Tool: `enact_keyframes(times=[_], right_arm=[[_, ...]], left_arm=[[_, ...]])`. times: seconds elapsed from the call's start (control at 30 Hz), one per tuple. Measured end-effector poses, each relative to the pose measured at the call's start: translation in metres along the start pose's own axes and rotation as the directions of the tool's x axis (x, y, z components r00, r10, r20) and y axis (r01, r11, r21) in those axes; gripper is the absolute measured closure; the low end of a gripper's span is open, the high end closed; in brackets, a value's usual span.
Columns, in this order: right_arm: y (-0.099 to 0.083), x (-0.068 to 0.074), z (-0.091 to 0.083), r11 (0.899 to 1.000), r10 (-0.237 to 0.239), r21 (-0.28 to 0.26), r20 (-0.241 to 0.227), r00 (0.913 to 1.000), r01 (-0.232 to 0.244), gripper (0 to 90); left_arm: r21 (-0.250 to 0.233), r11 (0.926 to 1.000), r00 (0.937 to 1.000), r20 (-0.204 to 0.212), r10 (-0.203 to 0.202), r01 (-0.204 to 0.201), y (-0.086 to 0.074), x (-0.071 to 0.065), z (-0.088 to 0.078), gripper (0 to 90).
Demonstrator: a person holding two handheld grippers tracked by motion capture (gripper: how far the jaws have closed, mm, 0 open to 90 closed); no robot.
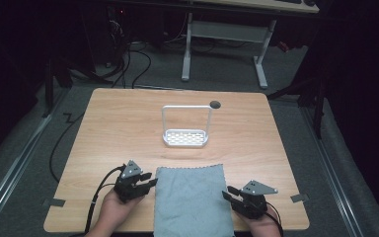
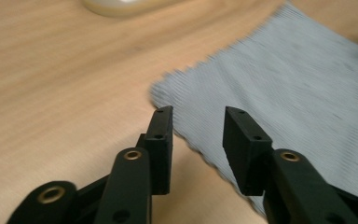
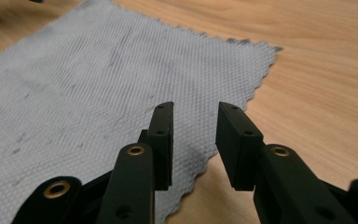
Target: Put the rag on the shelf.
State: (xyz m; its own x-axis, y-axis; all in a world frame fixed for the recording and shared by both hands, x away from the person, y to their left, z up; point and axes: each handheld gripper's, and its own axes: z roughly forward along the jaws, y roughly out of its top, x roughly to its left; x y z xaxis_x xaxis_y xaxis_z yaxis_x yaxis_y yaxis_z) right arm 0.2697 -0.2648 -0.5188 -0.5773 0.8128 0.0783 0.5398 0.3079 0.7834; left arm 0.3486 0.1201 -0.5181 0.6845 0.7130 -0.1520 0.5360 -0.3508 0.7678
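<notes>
cloth [image 3: 88, 88]: grey woven fabric, matt, fine ribbed weave, pinked zigzag edges
surface [image 1: 118, 128]: light wood grain, smooth, slight sheen
rack [image 1: 186, 137]: white, smooth, perforated base, thin frame
left gripper [image 2: 198, 122] and right gripper [image 3: 195, 119] jaws: black plastic, matt, brass-coloured rivets

The person's left hand [image 1: 114, 206] comes in from the bottom edge and holds the black two-jaw left gripper [image 1: 148, 180], its jaws parted and aimed to the right. The right hand [image 1: 257, 223] holds the matching black right gripper [image 1: 229, 193], which points left toward the other with its jaws likewise apart. A grey three-cornered plate tops each gripper.
</notes>
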Motion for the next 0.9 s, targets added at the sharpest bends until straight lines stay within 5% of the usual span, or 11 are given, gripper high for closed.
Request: enact_keyframes(times=[0.17,0.27,0.4,0.43,0.5,0.6,0.77,0.8,0.9], right_arm=[[0.002,-0.003,0.001,1.0,0.024,-0.021,0.026,0.9994,-0.023,67.7],[0.004,-0.006,0.0,0.999,0.033,-0.038,0.02,0.9993,-0.032,67.0],[0.005,-0.007,0.001,0.998,0.038,-0.051,0.024,0.999,-0.037,61.5],[0.007,-0.008,0.003,0.997,0.052,-0.056,0.027,0.9983,-0.051,57.7],[0.009,-0.009,0.006,0.997,0.061,-0.057,0.033,0.9976,-0.059,55.7],[0.025,-0.017,0.027,0.996,0.088,-0.034,0.069,0.9937,-0.086,49.4],[0.042,-0.03,0.054,0.992,0.127,-0.01,0.099,0.9869,-0.127,53.1],[0.049,-0.033,0.067,0.99,0.133,0.034,0.119,0.9839,-0.138,53.3],[0.051,-0.029,0.077,0.993,0.075,0.073,0.163,0.9838,-0.088,58.3]], left_arm=[[0.023,0.9987,0.9978,-0.049,-0.044,0.045,0.01,0.002,0.023,55.0],[0.033,0.9947,0.992,-0.083,-0.095,0.098,0.014,0.002,0.036,60.6],[0.025,0.9974,0.9944,-0.083,-0.066,0.068,0.012,-0.004,0.037,69.4],[0.016,0.9991,0.9957,-0.084,-0.038,0.039,0.009,-0.006,0.037,76.9],[0.014,0.999,0.9961,-0.078,-0.041,0.042,0.008,-0.006,0.036,84.4],[0.011,0.9987,0.9968,-0.062,-0.05,0.05,0.007,-0.005,0.036,88.7],[0.01,0.999,0.998,-0.047,-0.042,0.043,0.006,-0.005,0.036,88.7],[0.01,0.9989,0.9982,-0.041,-0.044,0.045,0.006,-0.004,0.036,88.7],[0.011,0.999,0.9984,-0.036,-0.043,0.043,0.006,-0.004,0.036,88.7]])
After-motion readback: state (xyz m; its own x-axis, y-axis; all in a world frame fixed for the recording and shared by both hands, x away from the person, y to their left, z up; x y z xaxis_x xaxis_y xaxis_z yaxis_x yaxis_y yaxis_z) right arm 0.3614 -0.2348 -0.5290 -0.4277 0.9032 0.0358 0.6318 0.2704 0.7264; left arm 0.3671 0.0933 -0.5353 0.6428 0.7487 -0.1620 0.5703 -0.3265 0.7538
